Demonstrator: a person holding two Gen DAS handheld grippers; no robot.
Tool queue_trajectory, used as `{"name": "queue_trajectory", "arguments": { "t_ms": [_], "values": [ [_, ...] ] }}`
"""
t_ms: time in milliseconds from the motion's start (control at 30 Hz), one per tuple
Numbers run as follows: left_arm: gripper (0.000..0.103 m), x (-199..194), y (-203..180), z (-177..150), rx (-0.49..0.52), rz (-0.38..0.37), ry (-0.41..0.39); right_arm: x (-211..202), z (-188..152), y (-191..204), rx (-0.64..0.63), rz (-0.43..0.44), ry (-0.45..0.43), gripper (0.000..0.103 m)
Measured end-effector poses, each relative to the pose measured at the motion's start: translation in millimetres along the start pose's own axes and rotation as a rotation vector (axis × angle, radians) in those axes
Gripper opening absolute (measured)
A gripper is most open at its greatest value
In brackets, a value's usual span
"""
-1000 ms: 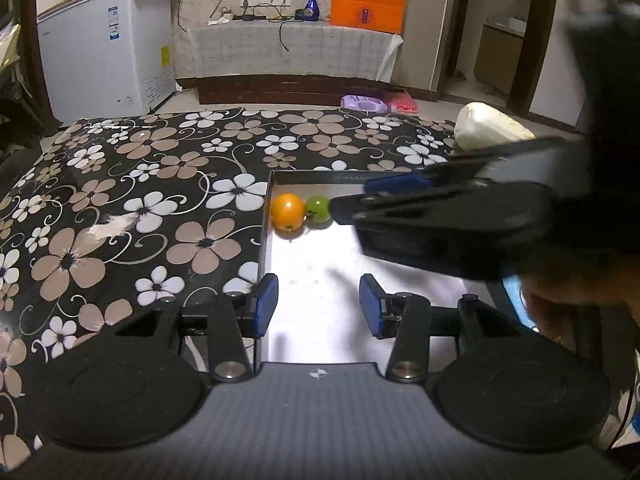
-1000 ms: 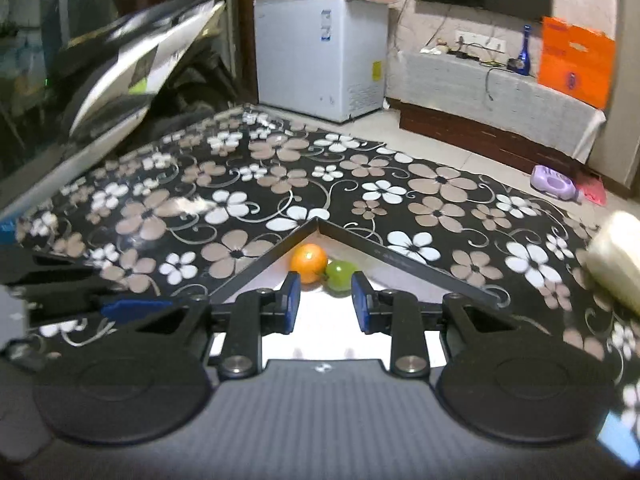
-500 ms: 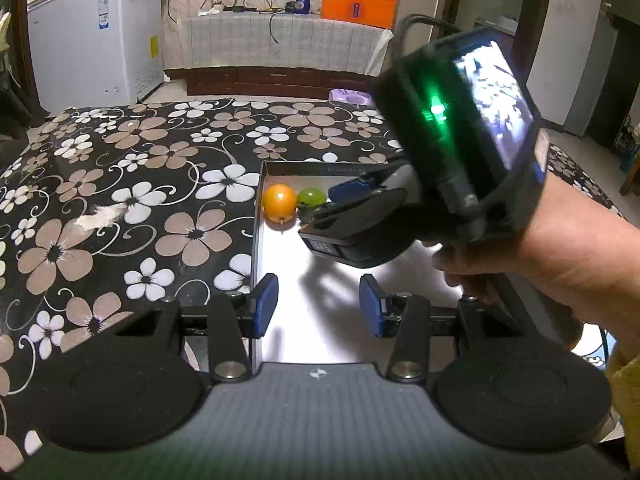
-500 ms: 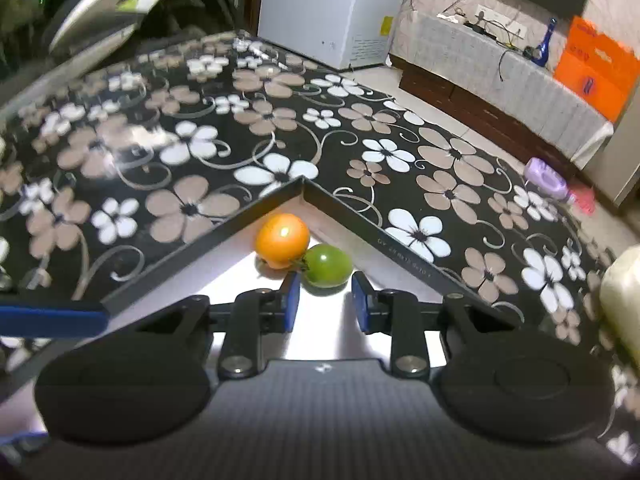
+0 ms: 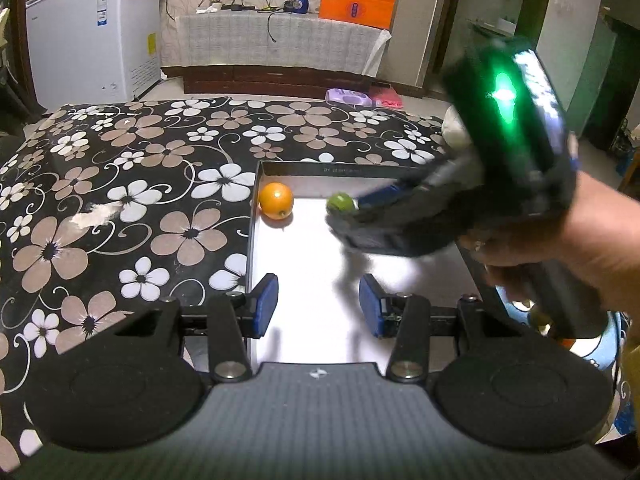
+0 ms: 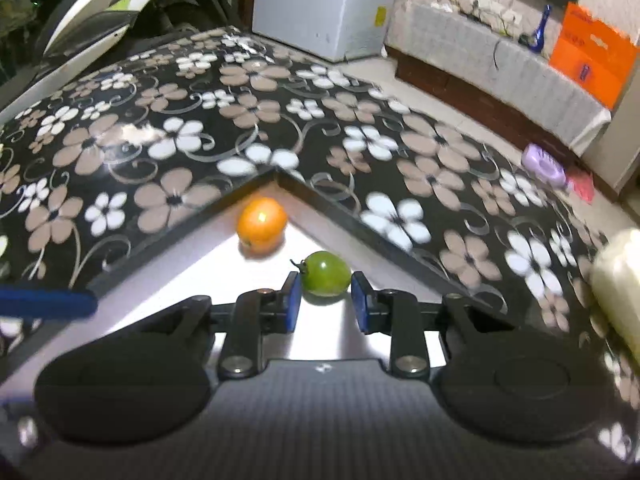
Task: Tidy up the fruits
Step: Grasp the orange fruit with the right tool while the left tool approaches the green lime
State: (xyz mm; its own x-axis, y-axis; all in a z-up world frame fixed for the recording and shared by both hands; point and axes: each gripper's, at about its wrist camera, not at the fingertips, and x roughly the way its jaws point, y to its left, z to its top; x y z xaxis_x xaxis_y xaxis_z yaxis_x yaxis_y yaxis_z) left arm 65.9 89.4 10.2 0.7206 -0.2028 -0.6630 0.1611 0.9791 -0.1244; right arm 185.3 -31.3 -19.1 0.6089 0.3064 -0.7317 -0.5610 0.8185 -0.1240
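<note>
Right tool closed on the small green fruit in the tray

In the shallow white metal tray (image 5: 256,240) on the flower-patterned tabletop (image 5: 120,184), we see our right tool (image 6: 325,294) pinching the small round green fruit (image 6: 325,278) by its sides near the far edge; the round orange fruit (image 6: 262,226) sits apart in the far corner. Our left tool (image 5: 318,304) hangs half open and empty over the near edge. We judge the fruit light, smooth and soft-skinned, so a gentle grip across its middle suits.

Colours on the flowered cloth

Black cloth (image 6: 360,136) with white and tan flowers; orange fruit (image 6: 262,229), green fruit (image 6: 325,273), white-floored tray (image 5: 332,168), blue pads (image 6: 293,302).
</note>
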Motion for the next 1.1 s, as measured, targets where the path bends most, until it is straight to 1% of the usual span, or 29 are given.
{"name": "queue_trajectory", "arguments": {
  "t_ms": [67, 133, 167, 200, 267, 333, 400, 467, 567, 633, 667, 700, 767, 867, 967, 1033, 1100],
  "values": [
    [0.051, -0.2, 0.4, 0.3, -0.004, -0.004, 0.0, -6.2, -4.3, -4.4, 0.002, 0.029, 0.055, 0.03],
    [0.051, -0.4, 0.6, 0.5, -0.004, -0.007, -0.001, -13.6, -7.1, -2.9, -0.022, 0.047, 0.081, 0.037],
    [0.052, -0.4, 0.5, 0.7, -0.003, -0.003, -0.001, -18.9, -6.4, -1.0, -0.028, 0.049, 0.066, 0.047],
    [0.053, -0.7, 0.4, 0.7, -0.001, -0.004, -0.003, -24.4, -3.6, 0.9, -0.024, 0.052, 0.036, 0.051],
    [0.053, -1.0, 0.7, 0.6, -0.005, -0.009, -0.003, -29.1, 4.0, 4.7, -0.013, 0.078, -0.008, 0.055],
    [0.053, -0.2, 1.1, 0.3, -0.001, -0.007, -0.001, -27.9, 12.8, 12.0, -0.013, 0.118, -0.045, 0.054],
    [0.053, 0.9, 2.2, -0.2, -0.001, -0.01, 0.004, -19.8, 19.5, 19.5, -0.028, 0.104, -0.054, 0.053],
    [0.053, 1.6, 2.9, -0.8, 0.002, -0.009, 0.005, -5.1, 25.9, 24.3, -0.046, 0.073, -0.026, 0.053],
    [0.053, 2.8, 5.1, -0.3, -0.002, -0.014, 0.008, 12.3, 31.0, 25.6, -0.046, 0.084, 0.009, 0.05],
    [0.053, 3.3, 5.7, 0.2, -0.004, -0.015, 0.008, 21.2, 33.1, 27.1, -0.048, 0.081, 0.024, 0.045],
    [0.053, 3.7, 5.5, 0.3, -0.003, -0.015, 0.01, 25.3, 33.8, 27.3, -0.05, 0.082, 0.034, 0.038],
    [0.053, 4.4, 5.2, 0.2, -0.002, -0.015, 0.011, 27.2, 33.9, 27.1, -0.047, 0.089, 0.032, 0.034],
    [0.053, 5.5, 4.0, 0.3, 0.003, -0.013, 0.013, 28.1, 34.7, 23.5, -0.018, 0.104, 0.025, 0.033],
    [0.053, 6.2, 2.7, 1.0, 0.011, -0.009, 0.011, 21.9, 31.0, 19.4, -0.006, 0.098, 0.013, 0.033],
    [0.053, 8.5, 0.7, 2.7, 0.018, -0.016, 0.013, -4.4, 22.7, 4.8, 0.059, 0.08, -0.033, 0.033],
    [0.053, 10.2, -2.9, 4.5, 0.03, -0.01, 0.007, -30.9, 12.1, -8.0, 0.115, 0.033, -0.077, 0.033],
    [0.055, 14.2, -6.7, 7.7, 0.036, -0.015, 0.002, -55.5, -1.7, -18.5, 0.169, -0.013, -0.1, 0.033]
  ]
}}
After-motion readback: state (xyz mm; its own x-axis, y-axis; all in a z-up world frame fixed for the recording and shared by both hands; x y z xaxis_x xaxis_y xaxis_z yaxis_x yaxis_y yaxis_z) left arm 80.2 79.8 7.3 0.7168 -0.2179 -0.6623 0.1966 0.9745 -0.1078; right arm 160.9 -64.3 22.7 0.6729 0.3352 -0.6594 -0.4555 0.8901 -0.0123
